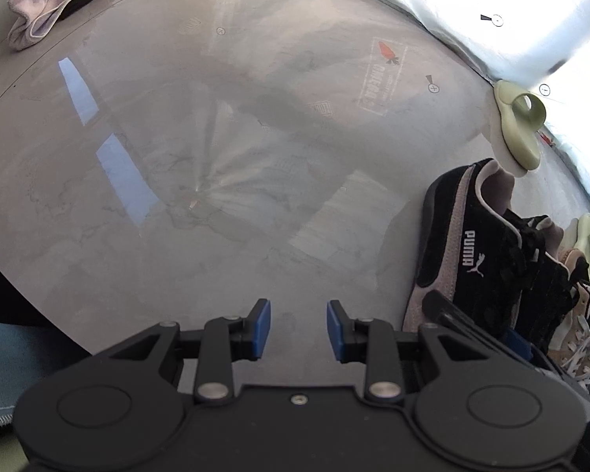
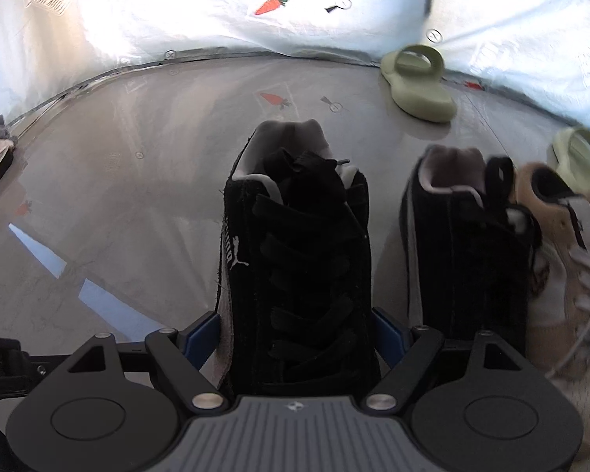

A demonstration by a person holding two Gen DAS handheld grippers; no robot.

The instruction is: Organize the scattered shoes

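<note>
Right gripper (image 2: 297, 334) straddles the toe end of a black suede sneaker (image 2: 295, 244), one blue pad at each flank and the jaws drawn in against the upper; whether they press hard enough to bear the shoe cannot be told. That sneaker stands on its sole on the glossy grey floor (image 2: 137, 165), heel pointing toward the floor's far edge where a white sheet (image 2: 177, 19) rises. Suede should give the pads good friction, and the upper is soft, so it will likely dent under the squeeze; a hold low on the flanks near the firmer sole looks safer than one on the loose laces. A single sneaker should be light.

Just beside it on the right stands its mate (image 2: 468, 244), then a tan sneaker (image 2: 562, 259) touching that one. Two pale green slides lie beyond: one (image 2: 417, 86) at the far edge, one (image 2: 580, 155) behind the tan shoe.

Left gripper (image 1: 298, 330) hangs over bare floor, jaws apart and empty.

The held sneaker's toe is hidden under the gripper body, the tan shoe is cut off at the frame edge, and the mate is blurred.
</note>
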